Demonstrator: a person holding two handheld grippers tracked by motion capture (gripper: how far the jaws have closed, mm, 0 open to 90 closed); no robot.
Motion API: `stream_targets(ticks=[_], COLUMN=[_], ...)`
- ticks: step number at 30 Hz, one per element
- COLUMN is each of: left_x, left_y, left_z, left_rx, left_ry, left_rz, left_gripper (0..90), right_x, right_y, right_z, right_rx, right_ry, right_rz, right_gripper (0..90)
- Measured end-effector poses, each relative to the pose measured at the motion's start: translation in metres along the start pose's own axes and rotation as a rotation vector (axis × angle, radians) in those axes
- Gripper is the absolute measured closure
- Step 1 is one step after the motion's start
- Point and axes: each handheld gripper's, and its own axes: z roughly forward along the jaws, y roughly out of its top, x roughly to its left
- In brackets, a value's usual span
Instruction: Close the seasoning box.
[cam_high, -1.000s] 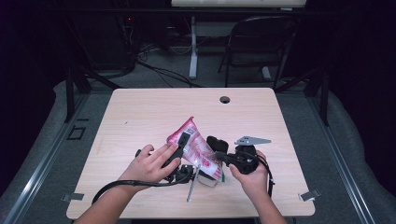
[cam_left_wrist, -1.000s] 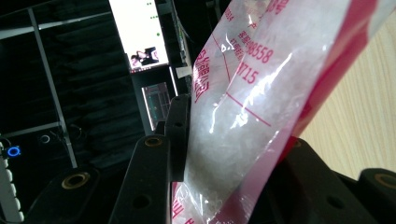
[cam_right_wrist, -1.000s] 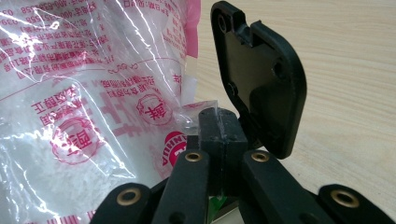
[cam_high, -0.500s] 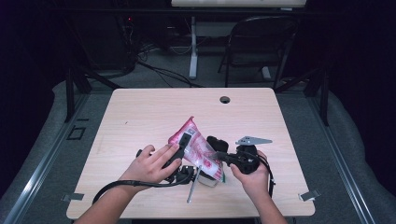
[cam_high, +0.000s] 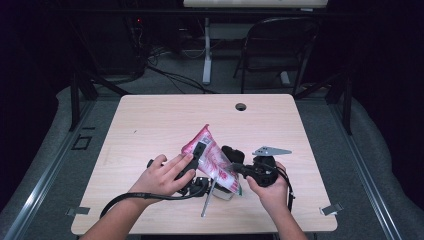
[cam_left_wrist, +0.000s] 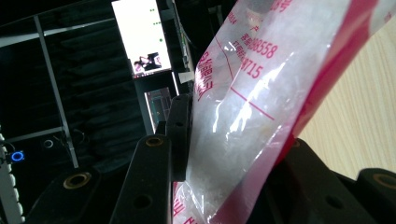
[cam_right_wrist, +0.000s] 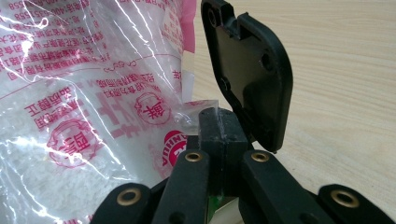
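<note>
A clear plastic bag (cam_high: 212, 160) with red print, filled with white grains, stands tilted above the table's front middle. My left gripper (cam_high: 216, 151) is shut on the bag (cam_left_wrist: 243, 107). One black pad (cam_left_wrist: 180, 135) presses its near face and the other jaw is behind it. My right gripper (cam_high: 239, 169) comes in from the right. In the right gripper view its jaws (cam_right_wrist: 218, 126) meet on a clear corner of the bag (cam_right_wrist: 70, 116). The left gripper's far pad (cam_right_wrist: 247, 74) stands just beyond them.
A thin grey metal stick (cam_high: 207, 197) lies on the wooden table (cam_high: 150, 125) under the bag, near the front edge. A cable hole (cam_high: 241, 106) sits at the table's back. A black chair (cam_high: 280, 45) stands beyond the table.
</note>
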Motion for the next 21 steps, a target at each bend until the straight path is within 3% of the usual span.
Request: stream_targets(ticks=[16, 21], left_x=[0.0002, 0.0009], left_y=[-0.0015, -0.0007], left_z=[0.0001, -0.0009], left_rx=[-0.003, 0.004], left_ry=[-0.018, -0.021], left_rz=[-0.018, -0.002], left_gripper=[68.1, 70.8], right_x=[0.0001, 0.0], right_y=[0.0003, 0.0], right_z=[-0.0009, -0.0006], right_rx=[-0.004, -0.009], right_ry=[-0.004, -0.004], right_rz=[-0.001, 0.003], right_gripper=[90.0, 90.0])
